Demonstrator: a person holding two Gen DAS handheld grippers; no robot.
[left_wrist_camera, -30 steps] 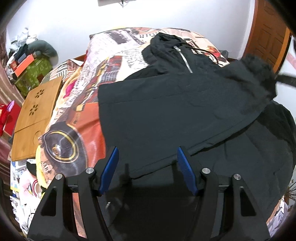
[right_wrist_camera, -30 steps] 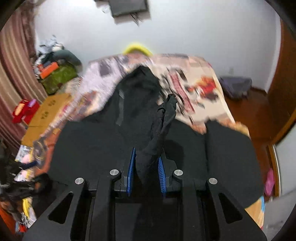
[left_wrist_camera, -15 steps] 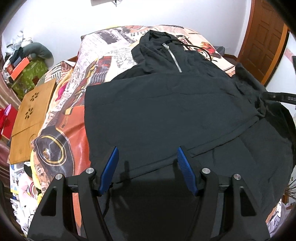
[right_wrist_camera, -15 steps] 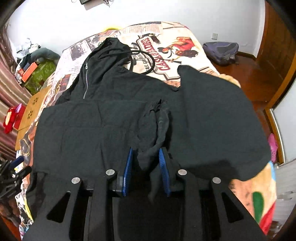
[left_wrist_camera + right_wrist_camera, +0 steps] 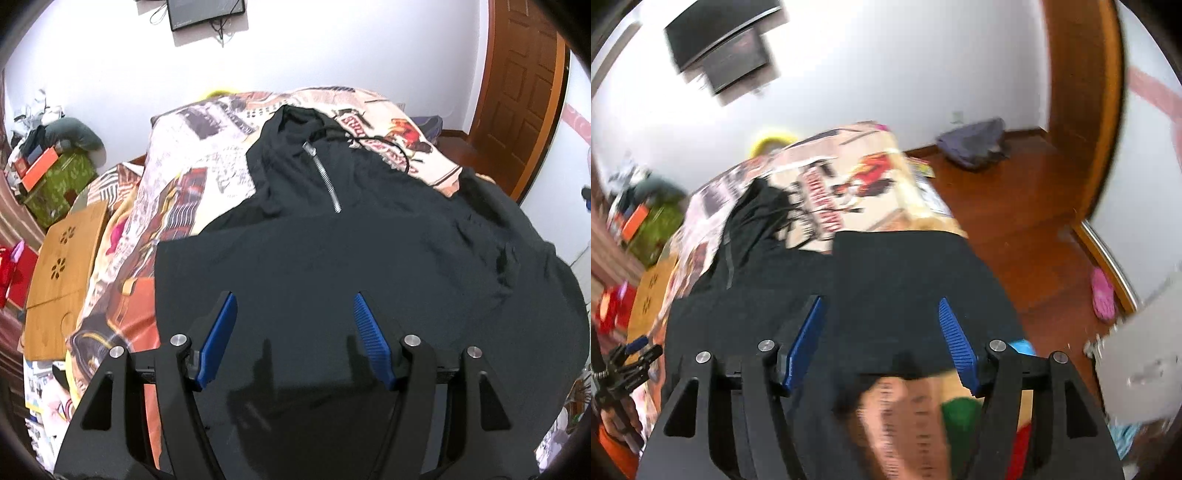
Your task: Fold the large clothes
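- A green box point(image 5: 59, 184) with an orange packet on top is seen at the left edge of the left wrist view; no label can be read.
- A wooden board point(image 5: 62, 273) with flower cut-outs is seen below it.
- The black hoodie point(image 5: 332, 266) is spread across the printed bedspread point(image 5: 207, 166), filling the centre, zip uppermost.
- The left gripper point(image 5: 295, 332) is held with jaws apart, nothing between them.
- Red lettering on the bedspread is too blurred to be read.
- The right gripper point(image 5: 879, 336) has just been opening; its jaws are apart above the hoodie's right edge, nothing clamped.
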